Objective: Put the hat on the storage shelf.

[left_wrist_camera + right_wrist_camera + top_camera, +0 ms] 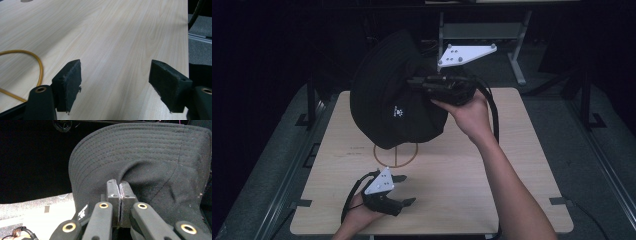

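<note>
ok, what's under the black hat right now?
The black hat hangs off the table, pinched by the shut right gripper. Below it the yellow circle mark shows partly; its far arc and the tabletop behind are covered by the hat.

Dark room, light wood table (512,165) w/ yellow circle mark (404,156), grey carpet floor (592,165), metal desk frame (517,55) behind

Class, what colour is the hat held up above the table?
Black, with a small white logo. The hat shows best in the high view, pinched by the right gripper.
</note>
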The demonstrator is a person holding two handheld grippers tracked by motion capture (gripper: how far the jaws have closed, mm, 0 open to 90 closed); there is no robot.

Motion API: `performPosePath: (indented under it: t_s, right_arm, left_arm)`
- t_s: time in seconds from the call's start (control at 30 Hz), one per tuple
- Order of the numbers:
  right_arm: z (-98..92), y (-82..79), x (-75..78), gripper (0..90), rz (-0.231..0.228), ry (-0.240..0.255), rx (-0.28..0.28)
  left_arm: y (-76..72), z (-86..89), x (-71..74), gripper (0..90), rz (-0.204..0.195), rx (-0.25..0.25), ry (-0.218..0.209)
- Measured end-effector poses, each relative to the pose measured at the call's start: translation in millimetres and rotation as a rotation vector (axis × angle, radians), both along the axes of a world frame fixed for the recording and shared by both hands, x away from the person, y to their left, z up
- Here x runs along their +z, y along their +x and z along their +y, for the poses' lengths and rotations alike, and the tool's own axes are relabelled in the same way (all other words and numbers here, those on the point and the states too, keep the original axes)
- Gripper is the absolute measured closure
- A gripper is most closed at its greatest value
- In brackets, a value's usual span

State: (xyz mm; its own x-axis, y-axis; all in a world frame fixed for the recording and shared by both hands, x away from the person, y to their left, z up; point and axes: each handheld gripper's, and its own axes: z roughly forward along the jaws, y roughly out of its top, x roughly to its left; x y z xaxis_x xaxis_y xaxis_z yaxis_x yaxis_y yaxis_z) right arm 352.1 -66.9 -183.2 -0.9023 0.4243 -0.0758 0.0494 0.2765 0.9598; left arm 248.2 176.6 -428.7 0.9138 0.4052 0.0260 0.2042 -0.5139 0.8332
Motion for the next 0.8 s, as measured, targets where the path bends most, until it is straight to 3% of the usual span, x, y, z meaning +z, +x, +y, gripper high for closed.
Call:
performPosePath:
  t_s: [0.3, 0.43, 0.8]
  right_arm:
    - [15.7, 12.0, 6.9, 88.8, 0.004, -0.006, 0.004]
    - [22.6, 19.4, 5.7, 88.8, 0.017, 0.000, 0.002]
    - [44.0, 43.1, 1.4, 88.8, 0.038, -0.004, -0.019]
  left_arm:
    - [0.7, 2.2, 2.0, 23.5, 0.001, 0.001, 0.003]
    - [0.7, 2.6, 2.7, 23.5, -0.002, 0.003, -0.012]
    - [-0.1, 2.3, 2.9, 23.9, -0.004, -0.009, 0.000]
